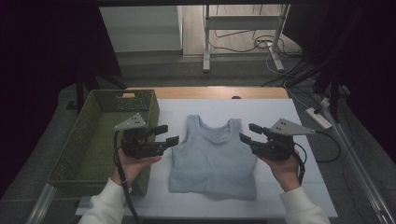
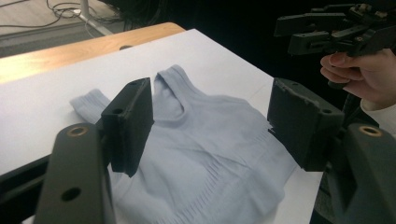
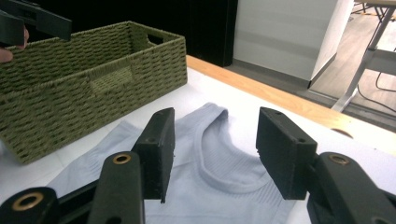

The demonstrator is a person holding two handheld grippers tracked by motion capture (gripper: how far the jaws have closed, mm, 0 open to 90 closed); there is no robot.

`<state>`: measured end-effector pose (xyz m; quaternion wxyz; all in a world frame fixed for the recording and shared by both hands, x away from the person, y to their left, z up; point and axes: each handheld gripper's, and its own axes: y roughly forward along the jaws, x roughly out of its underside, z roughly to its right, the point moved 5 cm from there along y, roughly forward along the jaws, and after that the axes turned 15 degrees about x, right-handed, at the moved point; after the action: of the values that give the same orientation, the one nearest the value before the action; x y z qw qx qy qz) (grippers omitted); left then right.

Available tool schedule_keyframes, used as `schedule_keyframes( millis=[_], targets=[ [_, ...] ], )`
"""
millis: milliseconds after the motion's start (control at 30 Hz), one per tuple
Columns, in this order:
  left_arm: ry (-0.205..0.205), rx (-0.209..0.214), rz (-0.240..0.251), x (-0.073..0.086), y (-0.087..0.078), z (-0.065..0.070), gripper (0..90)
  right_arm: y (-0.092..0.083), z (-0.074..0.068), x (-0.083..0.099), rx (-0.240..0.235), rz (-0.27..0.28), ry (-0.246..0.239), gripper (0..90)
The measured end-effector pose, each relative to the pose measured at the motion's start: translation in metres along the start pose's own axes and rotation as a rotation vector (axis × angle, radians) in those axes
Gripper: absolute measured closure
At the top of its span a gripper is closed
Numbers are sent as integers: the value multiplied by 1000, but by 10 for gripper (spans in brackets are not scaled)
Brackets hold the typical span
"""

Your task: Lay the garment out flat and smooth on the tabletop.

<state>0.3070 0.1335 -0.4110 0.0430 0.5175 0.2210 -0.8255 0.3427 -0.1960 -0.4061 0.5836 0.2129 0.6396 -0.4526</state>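
the pale blue tank top [image 1: 213, 158] lies flat on the white bench [image 1: 308, 186], just right of the green basket [image 1: 88, 154]. left tool [image 1: 169, 136] and right tool [image 1: 246, 134] flank it, both spread, pinching nothing.

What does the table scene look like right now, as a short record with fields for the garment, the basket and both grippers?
garment: light blue tank top, lying flat on the white table, neckline away from the person
basket: green woven basket, on the person's left beside the top
left gripper: jaws open, nothing between them, at the top's left edge
right gripper: jaws open, nothing held, at the top's right edge
contact: neither gripper grips the top
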Motion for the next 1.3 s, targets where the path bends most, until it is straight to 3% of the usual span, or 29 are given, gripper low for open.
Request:
schedule_keyframes(
  millis=[367, 967, 1300],
  targets=[
    [3, -13, -6, 11, -7, 5, 320, -8, -10, 14, -15, -8, 8, 474],
    [0, -18, -41, 22, -5, 5, 320, 3, -14, 48, -29, -112, -6, 471],
    [1, -17, -54, 24, -2, 6, 319, 17, -34, 60, -67, -173, -69, 446]
  ],
)
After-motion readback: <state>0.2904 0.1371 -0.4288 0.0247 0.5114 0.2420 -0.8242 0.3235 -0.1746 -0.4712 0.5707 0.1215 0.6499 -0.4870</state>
